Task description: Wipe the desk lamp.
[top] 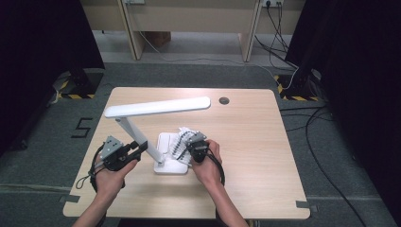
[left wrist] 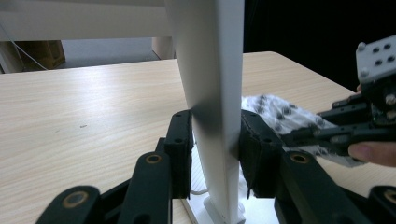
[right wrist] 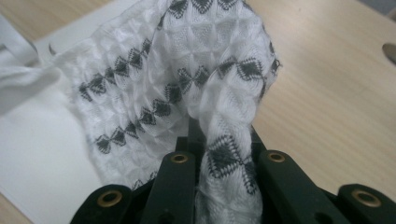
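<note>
So nearest the bottom edge of the desk [top: 246, 189] you've got both hands coming in, one pair of tongs each. The left tongs [top: 140, 149] are clamped on the slanted arm of the white desk lamp [top: 156, 109]; in the left gripper view both pads sit flat against either side of that arm [left wrist: 215, 93], no gap. My guess is that grip is just there to steady the lamp so it doesn't skate around while the other hand works.

The right tongs [top: 193, 145] are closed on a bunched fold of a white cloth [right wrist: 187, 84] with little black diamond marks. In the right gripper view the fabric is squeezed right between the pads and the rest flops out ahead of them onto the lamp's flat white base [top: 165, 156]. Looks to me like the base is getting wiped, or is about to be. Pinching a wad rather than an edge makes sense, since you get a pad to rub with.

Where it sits: the cloth is just ahead of the right tongs and just right of the left ones, resting on the base and spilling a bit off its far right side.

Orientation-wise, the lamp arm leans up and away to the left from the base. Beyond both tongs, the long head runs left to right across the desk, tip pointing right toward the small round hole [top: 223, 100] near the far edge.
</note>
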{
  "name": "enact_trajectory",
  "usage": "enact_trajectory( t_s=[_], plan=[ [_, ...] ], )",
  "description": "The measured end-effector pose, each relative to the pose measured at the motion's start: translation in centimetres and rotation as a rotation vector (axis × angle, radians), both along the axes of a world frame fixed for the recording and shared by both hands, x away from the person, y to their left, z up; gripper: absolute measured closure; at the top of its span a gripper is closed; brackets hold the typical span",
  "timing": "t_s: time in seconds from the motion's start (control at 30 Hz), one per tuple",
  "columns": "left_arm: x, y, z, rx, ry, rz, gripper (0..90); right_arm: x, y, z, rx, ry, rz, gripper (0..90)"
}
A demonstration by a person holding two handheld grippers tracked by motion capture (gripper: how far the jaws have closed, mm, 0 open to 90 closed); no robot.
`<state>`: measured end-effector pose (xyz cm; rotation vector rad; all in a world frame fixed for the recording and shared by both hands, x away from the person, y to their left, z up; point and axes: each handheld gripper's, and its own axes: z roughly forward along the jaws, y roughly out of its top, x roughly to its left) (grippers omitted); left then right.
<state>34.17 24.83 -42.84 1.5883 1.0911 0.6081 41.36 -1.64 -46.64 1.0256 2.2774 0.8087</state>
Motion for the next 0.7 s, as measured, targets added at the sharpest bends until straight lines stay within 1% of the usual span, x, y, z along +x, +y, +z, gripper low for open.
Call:
enact_trajectory(
  t_s=[0.1, 0.27, 0.3, 0.33, 0.37, 0.4, 0.43, 0.47, 0.53, 0.6, 0.67, 0.7],
  plan=[
    [0.0, 0.0, 0.0, 0.001, -0.003, 0.000, 66.3, 0.4, 0.9, 0.6, 0.007, -0.028, 0.010, 81.7],
    [-0.1, -0.1, 0.1, 0.002, -0.008, 0.005, 66.0, 1.1, 3.2, 1.2, 0.017, -0.058, 0.031, 81.6],
    [-0.1, -0.1, 0.1, 0.005, -0.010, 0.007, 65.8, 1.3, 3.7, 1.2, 0.016, -0.063, 0.037, 81.5],
    [-0.1, -0.1, 0.1, 0.006, -0.013, 0.007, 65.7, 1.4, 4.4, 1.2, 0.025, -0.056, 0.031, 81.5],
    [-0.1, -0.1, 0.2, 0.006, -0.014, 0.007, 65.6, 1.6, 4.9, 1.3, 0.021, -0.063, 0.045, 81.4],
    [-0.1, -0.1, 0.2, 0.006, -0.015, 0.007, 65.5, 1.6, 5.4, 1.2, 0.028, -0.057, 0.052, 81.4],
    [-0.1, 0.0, 0.2, 0.006, -0.014, 0.006, 65.4, 1.8, 5.9, 1.2, 0.020, -0.060, 0.073, 81.4],
    [-0.1, 0.0, 0.2, 0.006, -0.014, 0.005, 65.4, 1.9, 6.5, 1.1, 0.023, -0.056, 0.087, 81.4],
    [-0.1, 0.0, 0.2, 0.006, -0.014, 0.004, 65.4, 2.0, 7.4, 0.7, 0.020, -0.038, 0.110, 81.4],
    [-0.1, 0.0, 0.2, 0.004, -0.015, 0.004, 65.1, 2.2, 8.0, 0.0, 0.013, -0.018, 0.128, 81.4],
    [-0.1, 0.0, 0.2, 0.005, -0.015, 0.003, 64.9, 2.2, 8.3, -0.7, 0.014, 0.009, 0.129, 81.4],
    [-0.1, 0.0, 0.2, 0.005, -0.016, 0.003, 64.8, 2.3, 8.3, -1.0, 0.005, 0.013, 0.137, 81.5]
  ],
)
